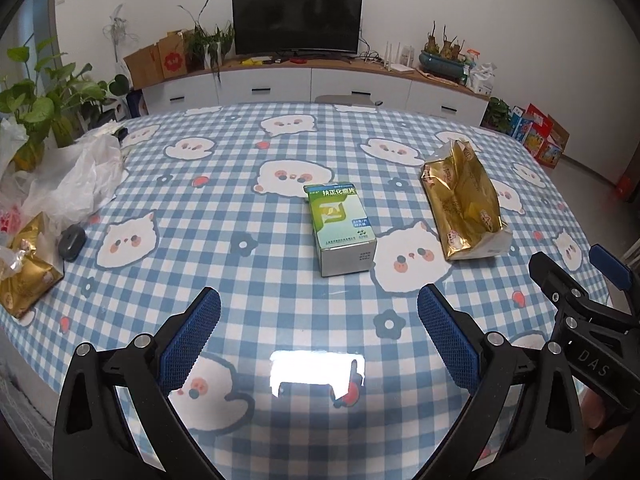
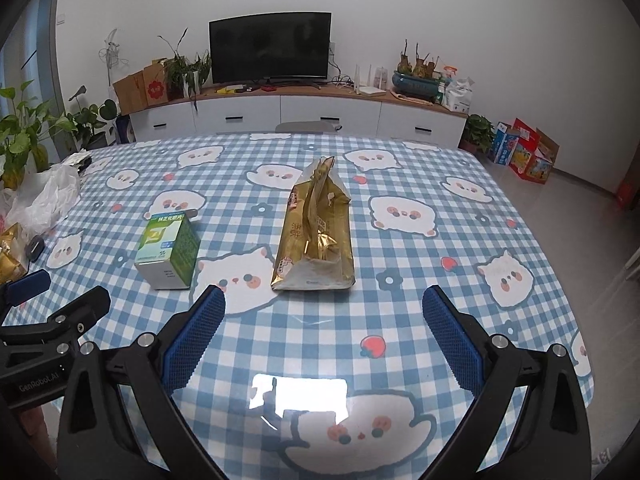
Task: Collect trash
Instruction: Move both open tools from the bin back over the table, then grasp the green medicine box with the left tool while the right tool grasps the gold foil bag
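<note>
The second gold packet [image 1: 26,264] at the left is partly hidden under a clear plastic bag [image 1: 76,176] and cut by the right wrist view's edge. Small print on the green box [image 1: 340,228] is unreadable. The right gripper [image 1: 580,276] is cut off in the left wrist view.

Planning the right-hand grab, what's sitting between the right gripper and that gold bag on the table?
Nothing: in the right wrist view, only bare checked tablecloth lies between the open right gripper and the gold bag.
</note>
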Motion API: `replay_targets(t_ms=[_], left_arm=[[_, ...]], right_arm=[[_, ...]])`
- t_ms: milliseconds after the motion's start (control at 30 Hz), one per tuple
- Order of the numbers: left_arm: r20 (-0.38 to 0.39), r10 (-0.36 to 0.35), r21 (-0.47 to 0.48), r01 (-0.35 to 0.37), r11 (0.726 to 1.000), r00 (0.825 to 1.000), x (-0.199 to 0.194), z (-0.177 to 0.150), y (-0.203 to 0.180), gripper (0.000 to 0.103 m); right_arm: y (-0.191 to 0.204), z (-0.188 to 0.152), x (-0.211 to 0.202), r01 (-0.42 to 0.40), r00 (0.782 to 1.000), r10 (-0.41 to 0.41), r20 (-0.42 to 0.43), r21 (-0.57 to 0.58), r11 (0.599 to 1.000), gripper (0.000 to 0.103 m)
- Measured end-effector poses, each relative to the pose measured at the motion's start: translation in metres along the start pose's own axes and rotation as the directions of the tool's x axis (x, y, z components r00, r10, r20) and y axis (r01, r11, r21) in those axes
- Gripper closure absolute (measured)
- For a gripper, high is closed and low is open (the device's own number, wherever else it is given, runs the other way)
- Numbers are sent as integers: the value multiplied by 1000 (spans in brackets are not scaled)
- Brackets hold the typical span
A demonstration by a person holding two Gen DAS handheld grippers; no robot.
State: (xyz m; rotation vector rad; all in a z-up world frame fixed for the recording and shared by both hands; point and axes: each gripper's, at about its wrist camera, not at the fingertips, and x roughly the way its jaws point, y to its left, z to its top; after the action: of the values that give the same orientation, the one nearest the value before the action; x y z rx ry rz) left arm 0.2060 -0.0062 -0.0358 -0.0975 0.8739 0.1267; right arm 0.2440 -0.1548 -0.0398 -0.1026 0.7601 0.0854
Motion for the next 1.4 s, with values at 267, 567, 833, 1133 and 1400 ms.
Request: replay_targets(t_ms=[267, 567, 833, 1133, 1400], left_arm=[[-33, 15, 5, -15, 1000, 999, 44, 32, -6, 6], [-67, 31, 9, -30, 1000, 997, 85, 56, -7, 7], [-119, 21, 2, -21, 1000, 993, 117, 66, -2, 16], [-164, -1, 18, 4, 1000, 987, 140, 66, -14, 48], [-157, -11, 21, 15, 1000, 988, 140, 64, -19, 55]], right_arm=[[-2, 32, 46, 19, 999, -19, -45, -1, 1000, 8], [-3, 62, 96, 13, 995, -11, -104, 24, 1000, 10], [-3, 66, 137, -14, 979, 29, -201, 77, 997, 26], [0, 62, 157, -9, 967, 29, -253, 81, 997, 56], [0, 60, 163, -5, 963, 24, -269, 71, 997, 92]])
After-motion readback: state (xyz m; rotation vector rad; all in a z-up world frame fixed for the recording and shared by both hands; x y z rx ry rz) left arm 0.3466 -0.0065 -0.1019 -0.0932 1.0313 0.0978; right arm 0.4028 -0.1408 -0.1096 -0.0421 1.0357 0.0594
